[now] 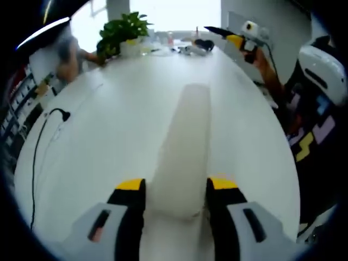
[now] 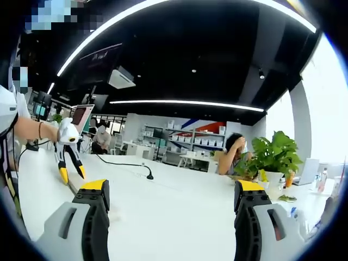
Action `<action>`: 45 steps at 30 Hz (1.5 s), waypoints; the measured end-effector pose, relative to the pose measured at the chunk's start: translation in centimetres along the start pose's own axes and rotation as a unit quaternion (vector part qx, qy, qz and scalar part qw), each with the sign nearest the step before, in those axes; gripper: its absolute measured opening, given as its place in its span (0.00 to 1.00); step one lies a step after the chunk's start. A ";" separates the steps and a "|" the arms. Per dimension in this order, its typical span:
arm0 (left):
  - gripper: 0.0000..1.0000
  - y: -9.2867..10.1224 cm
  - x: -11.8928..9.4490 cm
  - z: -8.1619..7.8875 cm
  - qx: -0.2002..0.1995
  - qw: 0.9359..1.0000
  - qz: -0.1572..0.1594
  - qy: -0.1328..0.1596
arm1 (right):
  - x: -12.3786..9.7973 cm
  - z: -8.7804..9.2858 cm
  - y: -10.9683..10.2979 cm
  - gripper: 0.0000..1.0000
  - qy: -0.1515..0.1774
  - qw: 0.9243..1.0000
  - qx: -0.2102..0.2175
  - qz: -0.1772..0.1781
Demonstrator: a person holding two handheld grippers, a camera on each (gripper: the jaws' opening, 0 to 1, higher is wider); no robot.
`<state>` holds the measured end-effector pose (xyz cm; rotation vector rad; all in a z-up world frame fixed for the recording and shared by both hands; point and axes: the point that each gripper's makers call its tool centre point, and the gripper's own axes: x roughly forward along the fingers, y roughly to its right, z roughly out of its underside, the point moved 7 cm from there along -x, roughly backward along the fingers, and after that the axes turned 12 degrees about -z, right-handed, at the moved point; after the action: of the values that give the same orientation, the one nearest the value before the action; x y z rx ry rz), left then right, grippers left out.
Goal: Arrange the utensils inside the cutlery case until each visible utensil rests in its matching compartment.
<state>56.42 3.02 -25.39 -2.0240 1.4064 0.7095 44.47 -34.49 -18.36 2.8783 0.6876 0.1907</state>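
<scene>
Clearly, we hold a long pale cutlery case [image 1: 185, 152] between the closed fingers of our left gripper [image 1: 176, 190]; its lid hides whatever lies inside. It stretches away from the fingers over the white tabletop [image 1: 109, 130]. Beyond it stand a potted plant [image 1: 122, 32] and a black cable [image 1: 41, 141]. Our right gripper [image 2: 171, 198] has its fingers spread apart around nothing, above the tabletop, with the left gripper off to their left.
</scene>
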 end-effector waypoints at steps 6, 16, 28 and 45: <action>0.58 -0.5 -3.9 -0.6 -0.038 0.992 -0.089 0.077 | 0.0 0.1 0.0 0.99 -0.006 1.000 0.004 0.000; 0.86 0.1 -11.7 0.4 -0.146 0.921 -0.274 0.236 | -0.1 -0.3 -0.5 0.99 -0.002 1.000 0.010 0.000; 1.00 2.1 -17.0 3.7 -0.191 0.845 -0.416 0.274 | -1.4 -0.7 -0.4 0.99 -0.014 0.999 0.002 0.031; 1.00 3.6 -18.4 7.0 -0.212 0.790 -0.521 0.245 | -3.0 -1.0 -0.3 0.99 -0.019 0.997 0.030 0.073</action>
<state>46.68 18.81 -17.94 -2.9911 0.1033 -0.0381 41.55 -35.43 -17.67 2.9819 0.4836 0.1352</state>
